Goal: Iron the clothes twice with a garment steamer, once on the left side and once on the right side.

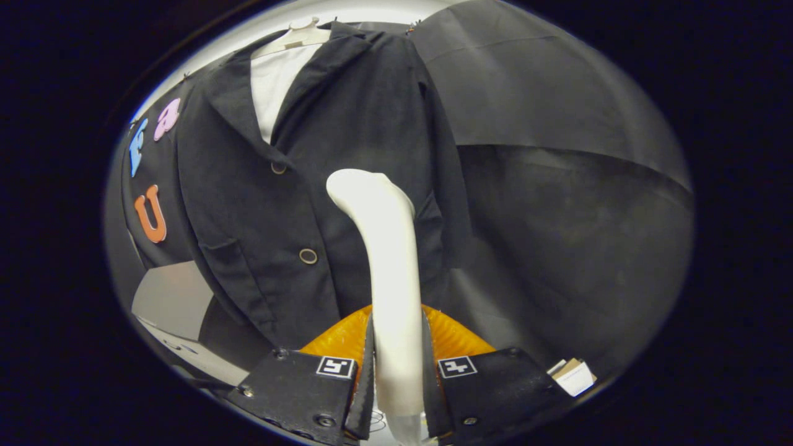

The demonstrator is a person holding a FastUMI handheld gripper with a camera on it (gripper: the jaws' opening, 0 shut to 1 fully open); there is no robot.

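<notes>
Gripper view. Gripper [396, 371]: two black fingers [297, 384] closed nearly together, both pressing the white steamer [387, 260] held between them. Steamer: slim handle clamped at its lower part, long axis running straight ahead from the fingers, bent head tipped toward the left at the far end. Head lying against or just in front of the jacket [347, 155]; contact with the cloth not certain from this angle. Jacket: dark, hung on a pale hanger [297, 36] over a white shirt [276, 80], directly beyond the fingers and a little to the left, two buttons down the front, one pocket low on the left panel. Steamer head level with the right panel, between the button line and the right sleeve. Orange ridged plate or base [452, 337] just behind the fingers, partly hidden. Small card or box [573, 375] low on the right. Grey box [173, 297] low on the left. Judged step: a pass along one side of the jacket. Coming move likely turns on keeping the head flat against the panel while sliding along its length.
</notes>
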